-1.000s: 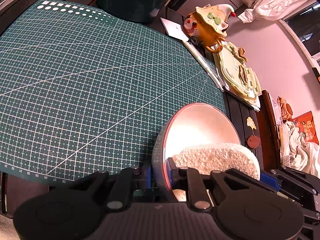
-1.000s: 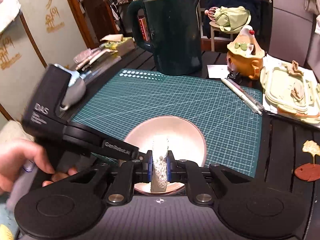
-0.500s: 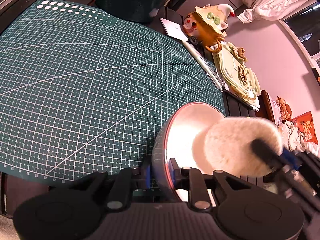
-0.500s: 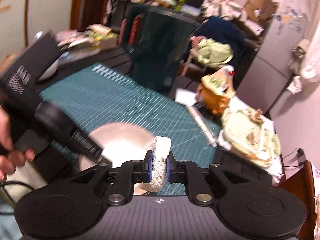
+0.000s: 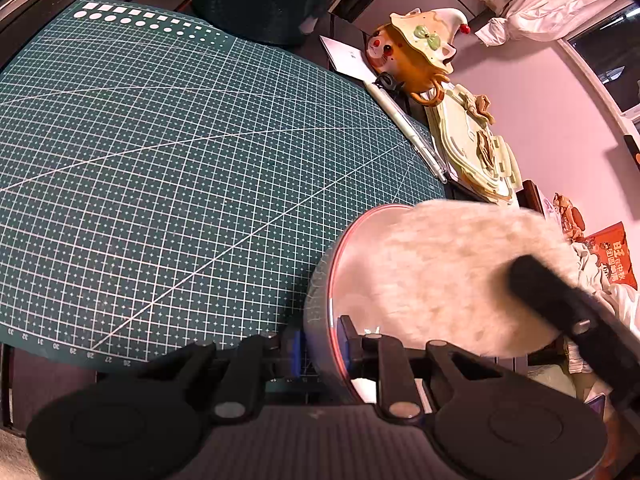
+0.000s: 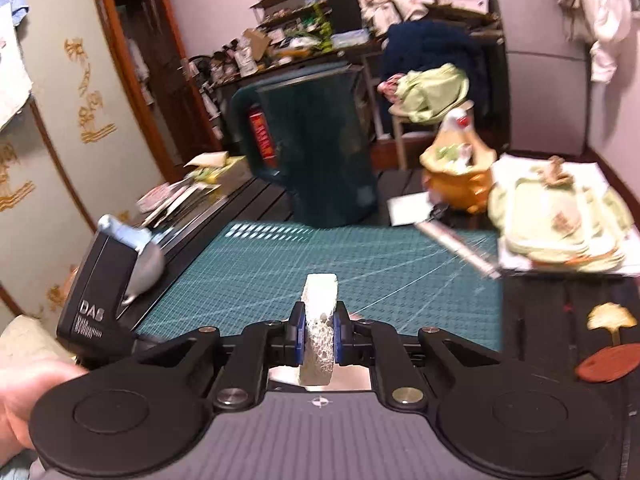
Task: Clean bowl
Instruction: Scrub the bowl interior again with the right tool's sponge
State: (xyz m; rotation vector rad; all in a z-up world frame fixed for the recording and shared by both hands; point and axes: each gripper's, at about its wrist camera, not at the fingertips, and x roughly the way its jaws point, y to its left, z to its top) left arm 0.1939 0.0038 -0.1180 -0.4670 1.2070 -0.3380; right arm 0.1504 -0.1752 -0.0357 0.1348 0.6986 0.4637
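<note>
left tool (image 5: pixel 318 346): clamped on bowl (image 5: pixel 320 292) rim, tilting it over mat (image 5: pixel 160 160) so the inside faces the sponge
right tool (image 6: pixel 318 330): pinched tight on sponge (image 6: pixel 319 320), edge-on for wiping
step: scrubbing inside

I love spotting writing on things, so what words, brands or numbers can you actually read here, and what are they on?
"DAS": on the black housing of the left hand-held gripper; the small print under it is too blurred to read.
"27", "28", "29", "30", "31", "32", "33": ruler numbers along the near edge of the green cutting mat.
Chinese characters on the orange package: too small to read reliably.
Red label on the dark green pitcher: blurred, unreadable.
</note>
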